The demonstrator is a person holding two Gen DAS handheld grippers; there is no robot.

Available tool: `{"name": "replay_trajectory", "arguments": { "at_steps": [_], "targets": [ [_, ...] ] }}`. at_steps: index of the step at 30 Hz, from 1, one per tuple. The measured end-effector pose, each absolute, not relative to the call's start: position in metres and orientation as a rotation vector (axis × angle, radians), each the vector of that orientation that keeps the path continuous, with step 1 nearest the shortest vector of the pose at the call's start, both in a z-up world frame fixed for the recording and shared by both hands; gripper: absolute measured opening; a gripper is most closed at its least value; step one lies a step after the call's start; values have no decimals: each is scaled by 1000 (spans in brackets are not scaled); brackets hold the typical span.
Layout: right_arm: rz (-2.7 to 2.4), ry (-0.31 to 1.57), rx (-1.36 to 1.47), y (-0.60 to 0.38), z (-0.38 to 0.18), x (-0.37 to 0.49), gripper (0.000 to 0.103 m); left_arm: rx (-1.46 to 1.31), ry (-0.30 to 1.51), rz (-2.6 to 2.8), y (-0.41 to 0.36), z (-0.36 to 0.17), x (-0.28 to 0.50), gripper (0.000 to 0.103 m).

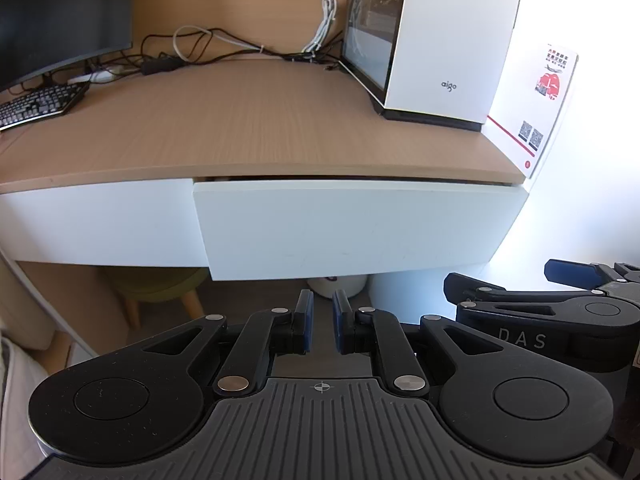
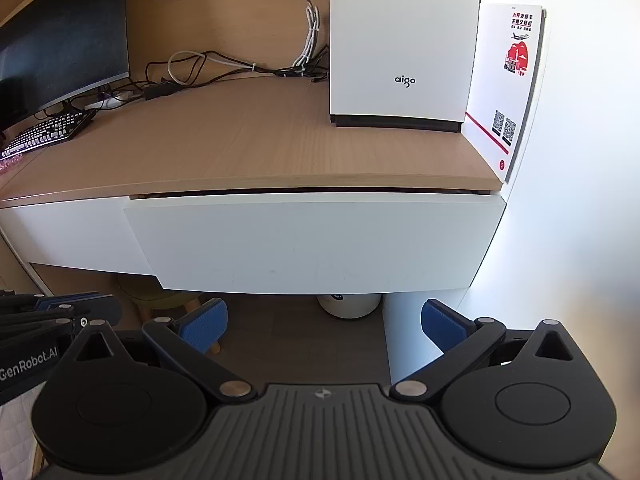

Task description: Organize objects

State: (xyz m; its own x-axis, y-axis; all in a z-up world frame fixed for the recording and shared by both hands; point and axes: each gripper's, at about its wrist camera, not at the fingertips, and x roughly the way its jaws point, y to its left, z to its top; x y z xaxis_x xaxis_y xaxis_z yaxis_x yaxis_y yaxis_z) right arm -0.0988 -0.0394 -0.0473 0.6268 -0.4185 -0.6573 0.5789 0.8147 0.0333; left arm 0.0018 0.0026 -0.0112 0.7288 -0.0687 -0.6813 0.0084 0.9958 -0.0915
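A wooden desk (image 1: pixel 248 120) has a white drawer (image 1: pixel 352 228) under its right half, pulled out slightly; it also shows in the right wrist view (image 2: pixel 312 240). My left gripper (image 1: pixel 323 312) is nearly shut and empty, held below and in front of the drawer front. My right gripper (image 2: pixel 324 320) is open and empty, also below the drawer front; it shows at the right edge of the left wrist view (image 1: pixel 560 304). The drawer's inside is hidden.
A white aigo computer case (image 2: pixel 404 40) and a red-and-white booklet (image 2: pixel 508 88) stand at the desk's right end. A monitor (image 1: pixel 60 12), keyboard (image 1: pixel 36 106) and tangled cables (image 1: pixel 224 48) are at the back left. A stool (image 2: pixel 168 300) and a white bin (image 2: pixel 348 304) are under the desk.
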Motion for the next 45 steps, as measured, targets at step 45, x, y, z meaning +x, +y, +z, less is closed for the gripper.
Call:
{"name": "replay_trajectory", "arguments": {
  "at_steps": [45],
  "targets": [
    [-606, 705, 275, -51, -55, -95, 103, -99, 778, -61, -1, -16, 20, 12]
  ]
}}
